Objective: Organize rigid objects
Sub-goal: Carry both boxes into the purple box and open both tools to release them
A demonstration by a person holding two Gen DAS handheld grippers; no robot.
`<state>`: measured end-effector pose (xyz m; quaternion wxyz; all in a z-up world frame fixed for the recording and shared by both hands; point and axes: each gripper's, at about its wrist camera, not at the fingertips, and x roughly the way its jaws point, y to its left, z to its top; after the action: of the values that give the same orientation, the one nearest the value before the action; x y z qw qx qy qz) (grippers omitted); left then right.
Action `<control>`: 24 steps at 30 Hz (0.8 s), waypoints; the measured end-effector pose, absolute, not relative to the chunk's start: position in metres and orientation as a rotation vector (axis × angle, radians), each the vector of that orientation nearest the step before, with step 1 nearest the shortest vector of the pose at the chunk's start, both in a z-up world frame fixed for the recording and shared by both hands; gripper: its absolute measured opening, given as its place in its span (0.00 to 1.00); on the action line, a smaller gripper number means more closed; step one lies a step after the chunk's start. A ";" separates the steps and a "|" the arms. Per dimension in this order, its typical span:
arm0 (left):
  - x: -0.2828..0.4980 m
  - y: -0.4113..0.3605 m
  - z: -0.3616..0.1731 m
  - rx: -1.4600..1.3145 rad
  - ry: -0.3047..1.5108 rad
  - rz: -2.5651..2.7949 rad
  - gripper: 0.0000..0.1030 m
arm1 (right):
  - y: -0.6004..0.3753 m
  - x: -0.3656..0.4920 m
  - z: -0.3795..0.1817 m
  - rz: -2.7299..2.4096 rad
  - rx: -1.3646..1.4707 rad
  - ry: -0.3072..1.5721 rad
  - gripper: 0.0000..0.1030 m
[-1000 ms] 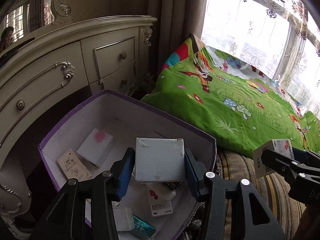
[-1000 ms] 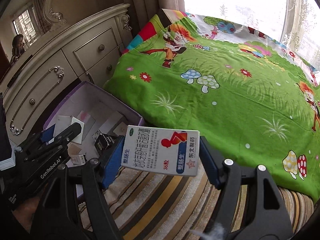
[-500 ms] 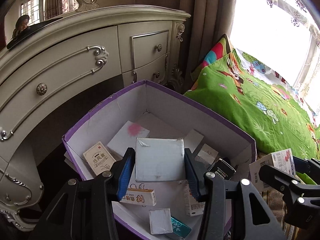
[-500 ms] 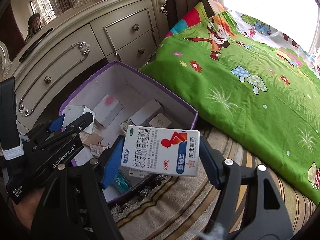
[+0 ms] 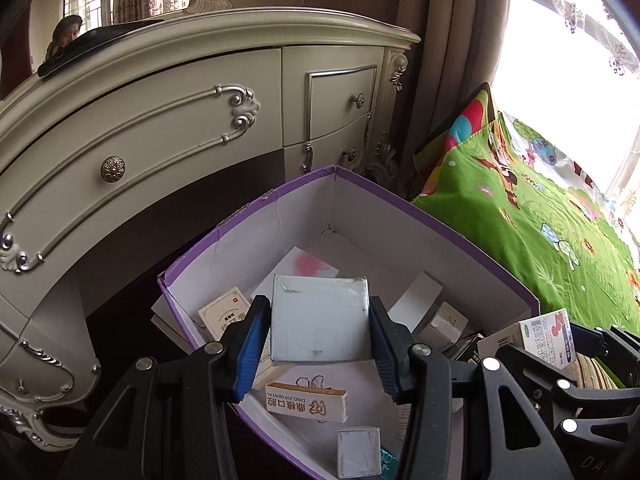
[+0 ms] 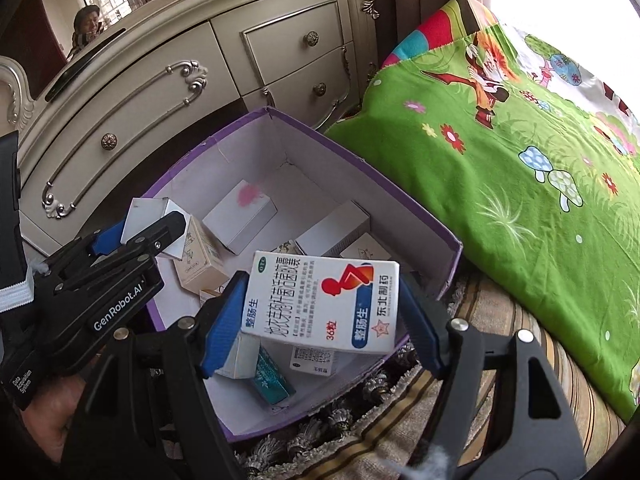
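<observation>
Medicine boxes (image 6: 320, 300) pinched in both hand-held grippers above purple bin (image 6: 400, 208), beside dresser (image 6: 160, 92).

Both grippers (image 5: 319, 354) (image 6: 322, 332) angled down, loaded

"GenRobot.AI" on left hand-held gripper (image 6: 150, 236); "DING ZHI DENTAL" on carton (image 5: 306, 402).

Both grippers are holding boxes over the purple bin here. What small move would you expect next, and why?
Probably lower a little and let go. The left gripper grips a plain white box and the right gripper a medicine carton; both hang above the open purple bin, which already holds loose cartons, so releasing should drop them inside.
</observation>
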<state>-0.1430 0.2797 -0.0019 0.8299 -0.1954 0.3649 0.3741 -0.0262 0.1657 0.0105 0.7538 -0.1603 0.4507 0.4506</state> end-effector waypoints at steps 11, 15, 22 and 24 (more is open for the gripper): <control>-0.139 0.263 0.014 -0.357 0.790 0.769 0.79 | 0.149 -0.034 0.020 0.998 -0.361 0.955 0.90; -0.143 0.250 0.019 -0.348 0.812 0.774 0.82 | 0.129 -0.031 0.021 0.976 -0.319 0.966 0.90; -0.157 0.239 0.021 -0.365 0.810 0.777 0.85 | 0.107 -0.029 0.019 0.918 -0.279 0.957 0.91; -0.159 0.238 0.021 -0.360 0.815 0.794 0.86 | 0.104 -0.030 0.018 0.912 -0.279 0.950 0.91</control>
<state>-0.1592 0.2377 0.0214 0.8272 -0.1696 0.3837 0.3739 -0.0301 0.1042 0.0180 0.7819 -0.1294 0.4399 0.4223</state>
